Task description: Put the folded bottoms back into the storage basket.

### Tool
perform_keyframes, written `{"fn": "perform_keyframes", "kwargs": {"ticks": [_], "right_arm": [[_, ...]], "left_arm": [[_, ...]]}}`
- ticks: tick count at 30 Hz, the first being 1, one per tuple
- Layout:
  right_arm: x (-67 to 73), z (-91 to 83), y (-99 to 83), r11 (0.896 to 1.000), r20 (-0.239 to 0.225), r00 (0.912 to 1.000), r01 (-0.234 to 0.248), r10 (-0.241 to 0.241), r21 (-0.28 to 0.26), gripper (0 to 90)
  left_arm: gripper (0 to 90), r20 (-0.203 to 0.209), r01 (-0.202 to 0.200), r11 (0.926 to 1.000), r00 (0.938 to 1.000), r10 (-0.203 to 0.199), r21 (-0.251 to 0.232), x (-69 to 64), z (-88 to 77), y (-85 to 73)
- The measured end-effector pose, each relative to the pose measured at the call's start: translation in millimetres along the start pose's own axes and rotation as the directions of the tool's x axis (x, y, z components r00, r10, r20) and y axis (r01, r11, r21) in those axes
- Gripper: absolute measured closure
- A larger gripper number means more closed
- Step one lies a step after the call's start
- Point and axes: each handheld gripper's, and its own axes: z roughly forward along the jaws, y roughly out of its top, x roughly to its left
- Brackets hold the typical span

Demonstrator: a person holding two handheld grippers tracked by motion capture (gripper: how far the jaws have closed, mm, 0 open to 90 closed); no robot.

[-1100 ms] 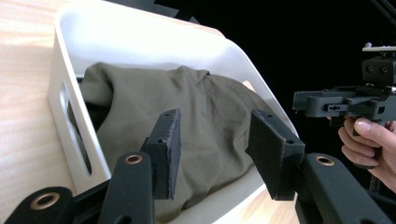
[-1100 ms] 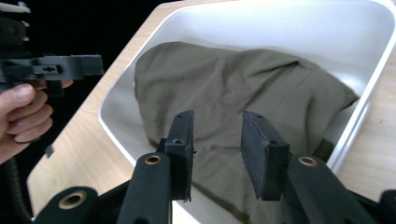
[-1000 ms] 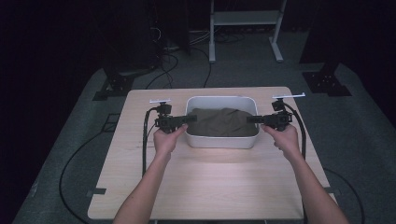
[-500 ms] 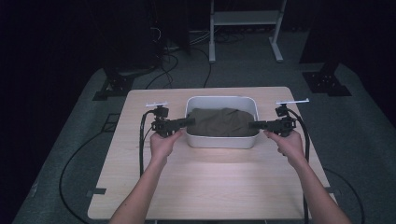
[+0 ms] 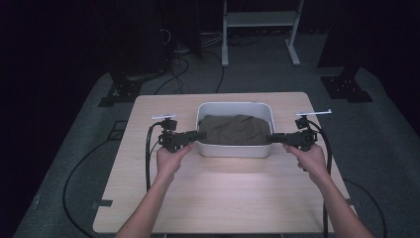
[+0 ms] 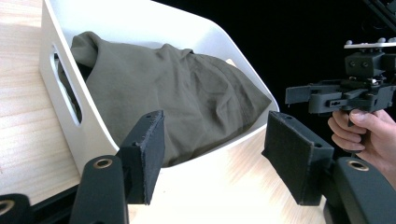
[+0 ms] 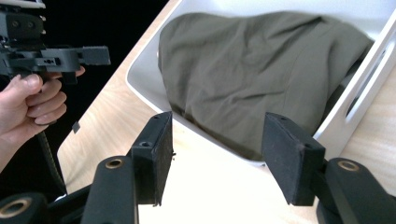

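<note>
The left gripper (image 5: 194, 136) sits just beside the bin's (image 5: 234, 149) left wall, jaws spread and just opening, nothing between them. The bin stands mid-table (image 5: 223, 198) with the olive cloth (image 5: 234, 130) piled inside. The right gripper (image 5: 275, 138) mirrors it at the right wall, jaws likewise spread, just opening and empty.

Risk, as I judge it: a jaw swinging back could knock the light bin askew, or snag cloth and drag it over the rim.

The gripper views show handle slots (image 6: 67, 88) in the bin's walls and cloth reaching the near rim; the high view gives both hands' spacing.
</note>
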Motion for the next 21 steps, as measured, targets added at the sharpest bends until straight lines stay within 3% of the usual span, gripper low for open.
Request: {"fn": "perform_keyframes", "kwargs": {"ticks": [21], "right_arm": [[5.5, -12.4, -18.6, 1.000, -0.046, 0.9988, 0.016, -0.017, -0.015, 40.6]], "left_arm": [[28.3, 0.007, -0.011, 0.9998, 0.9999, 0.011, 0.015, -7.9, -12.8, -15.9]]}}
